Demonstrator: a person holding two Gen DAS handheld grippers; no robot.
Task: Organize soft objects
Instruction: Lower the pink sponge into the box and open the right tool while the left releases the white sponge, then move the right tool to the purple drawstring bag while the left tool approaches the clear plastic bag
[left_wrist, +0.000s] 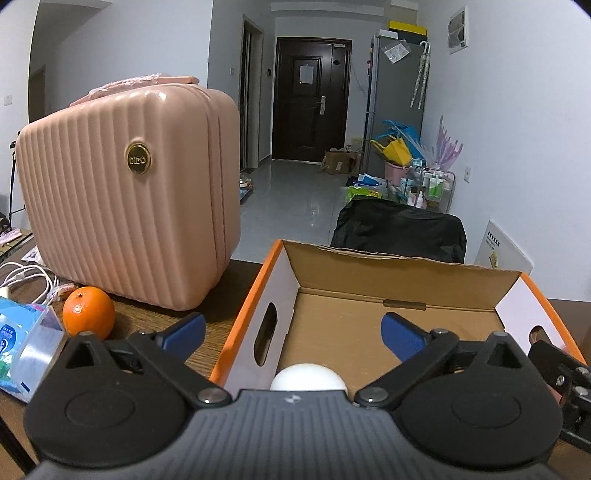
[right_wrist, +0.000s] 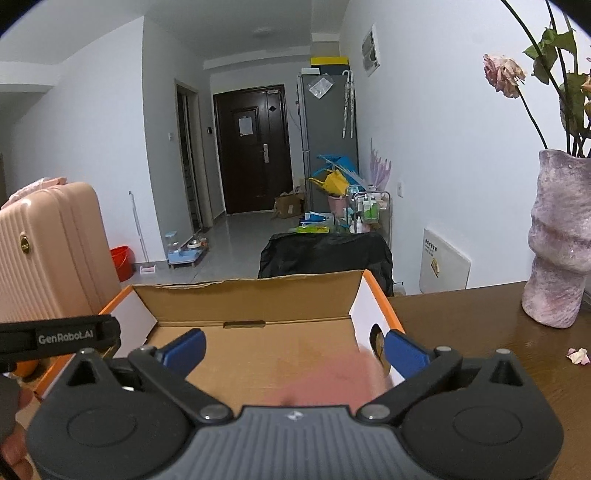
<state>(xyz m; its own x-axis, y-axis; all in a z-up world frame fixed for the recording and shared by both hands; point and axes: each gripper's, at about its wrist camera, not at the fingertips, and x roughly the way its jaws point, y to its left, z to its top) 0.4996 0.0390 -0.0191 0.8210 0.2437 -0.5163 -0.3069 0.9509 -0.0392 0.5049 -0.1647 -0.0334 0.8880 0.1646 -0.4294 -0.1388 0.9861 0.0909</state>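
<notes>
The pink suitcase (left_wrist: 125, 199) stands far left on the brown table (right_wrist: 480, 332). Right of it sits the open cardboard box (left_wrist: 399, 280) with orange edges, straight ahead of both my tools. My left gripper (left_wrist: 291, 332) hangs over the box's near left corner, blue fingers (left_wrist: 184, 328) spread wide and pinching nothing; a white ball (left_wrist: 308, 376) lies in the box just below them. My right gripper (right_wrist: 293, 349) is spread just as wide over the box, with a blurred pink soft thing (right_wrist: 332, 384) beneath. An orange (left_wrist: 88, 312) rests near the suitcase.
</notes>
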